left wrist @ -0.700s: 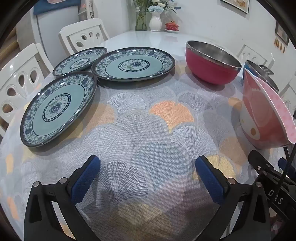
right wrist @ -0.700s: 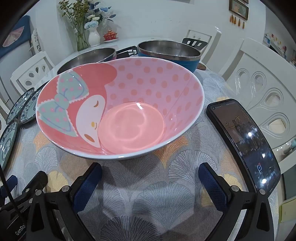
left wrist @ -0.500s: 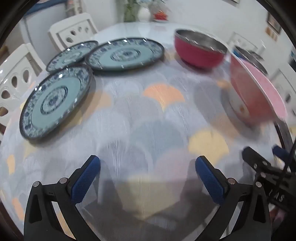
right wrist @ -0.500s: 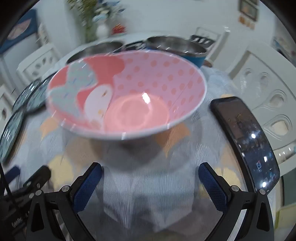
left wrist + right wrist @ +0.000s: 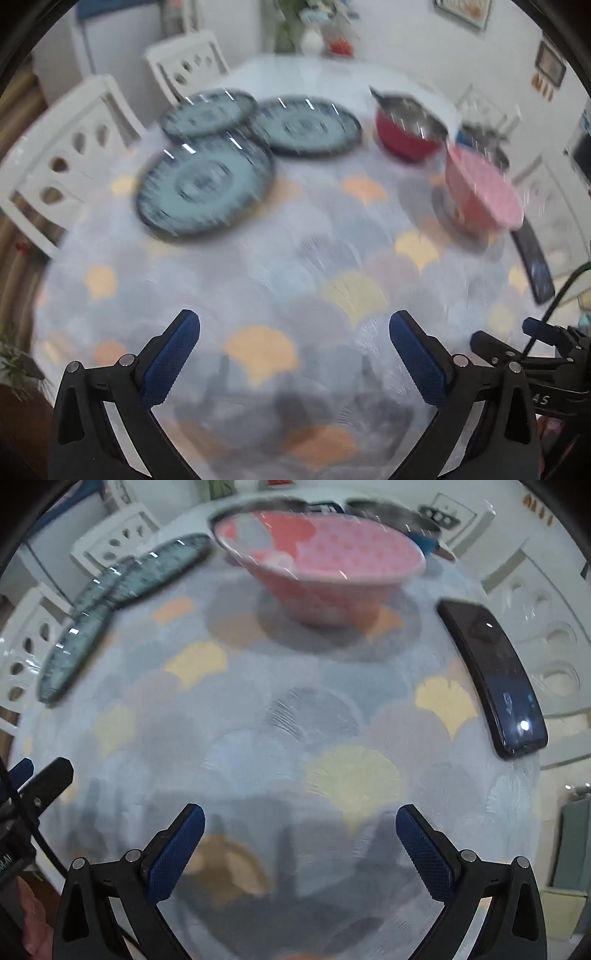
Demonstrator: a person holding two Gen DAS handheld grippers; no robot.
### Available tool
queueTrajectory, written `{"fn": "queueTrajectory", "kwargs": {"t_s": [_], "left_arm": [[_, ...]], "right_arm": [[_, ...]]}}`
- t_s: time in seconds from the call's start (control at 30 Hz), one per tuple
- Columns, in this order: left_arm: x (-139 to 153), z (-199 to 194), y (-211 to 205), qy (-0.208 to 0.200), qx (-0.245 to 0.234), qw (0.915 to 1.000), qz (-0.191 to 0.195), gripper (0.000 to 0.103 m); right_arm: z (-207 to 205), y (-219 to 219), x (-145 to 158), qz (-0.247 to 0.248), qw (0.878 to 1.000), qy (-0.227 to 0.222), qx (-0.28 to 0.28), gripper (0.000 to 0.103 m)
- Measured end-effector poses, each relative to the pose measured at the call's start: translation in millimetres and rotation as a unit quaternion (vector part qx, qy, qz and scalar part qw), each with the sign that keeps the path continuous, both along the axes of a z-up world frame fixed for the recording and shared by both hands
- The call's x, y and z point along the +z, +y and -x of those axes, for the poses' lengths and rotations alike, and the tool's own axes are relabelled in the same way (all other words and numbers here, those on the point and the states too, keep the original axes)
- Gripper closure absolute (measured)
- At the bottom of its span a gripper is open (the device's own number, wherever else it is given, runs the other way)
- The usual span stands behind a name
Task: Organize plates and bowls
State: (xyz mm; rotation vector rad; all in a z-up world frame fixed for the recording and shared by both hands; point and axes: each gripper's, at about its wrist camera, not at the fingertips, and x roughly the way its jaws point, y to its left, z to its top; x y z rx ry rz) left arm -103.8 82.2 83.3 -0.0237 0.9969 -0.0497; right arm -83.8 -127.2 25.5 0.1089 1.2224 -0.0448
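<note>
Three blue patterned plates lie at the table's far left: a near one (image 5: 205, 184), a small far one (image 5: 208, 114) and a large one (image 5: 308, 127). A red steel bowl (image 5: 406, 127) stands behind a pink cartoon bowl (image 5: 480, 192), which also shows in the right wrist view (image 5: 325, 565). A blue steel bowl (image 5: 406, 520) sits behind it. My left gripper (image 5: 293, 336) is open and empty above the near tablecloth. My right gripper (image 5: 299, 830) is open and empty, well short of the pink bowl. Both views are blurred.
A black phone (image 5: 491, 679) lies on the table at the right edge. White chairs (image 5: 62, 162) surround the round table with its fan-patterned cloth (image 5: 295, 258). A vase of flowers (image 5: 310, 33) stands at the far end.
Both grippers have pulled back and risen, so plates and bowls look smaller and farther. The pink bowl stays on the table. Both grippers remain open.
</note>
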Motion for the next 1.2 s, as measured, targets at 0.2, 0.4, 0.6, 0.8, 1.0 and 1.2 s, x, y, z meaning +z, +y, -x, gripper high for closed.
{"fn": "queueTrajectory", "kwargs": {"t_s": [0.2,0.4,0.6,0.8,1.0,1.2], "left_arm": [[51.4,-21.9,37.8,-0.056,0.041,0.9976,0.004,0.001],[69.1,-59.3,75.3,-0.074,0.047,0.9961,0.012,0.001],[75.9,-85.6,115.1,-0.087,0.048,0.9950,0.008,0.001],[78.6,-115.5,155.5,-0.089,0.062,0.9939,0.019,0.001],[94.5,-144.1,170.9,-0.109,0.065,0.9912,0.038,0.001],[106.4,-162.1,166.1,-0.130,0.043,0.9903,0.025,0.001]], "right_arm": [[-8.3,40.4,68.4,-0.006,0.996,-0.082,0.024,0.000],[-2.4,61.5,107.8,0.016,0.992,-0.121,0.038,0.000],[-23.0,81.6,105.4,0.002,0.994,-0.105,0.028,0.000],[-31.6,92.4,103.9,0.013,0.995,-0.096,0.004,0.000],[-35.3,84.0,119.7,0.031,0.992,-0.115,-0.039,0.000],[-39.9,75.6,114.7,0.024,0.992,-0.106,-0.070,0.000]]}}
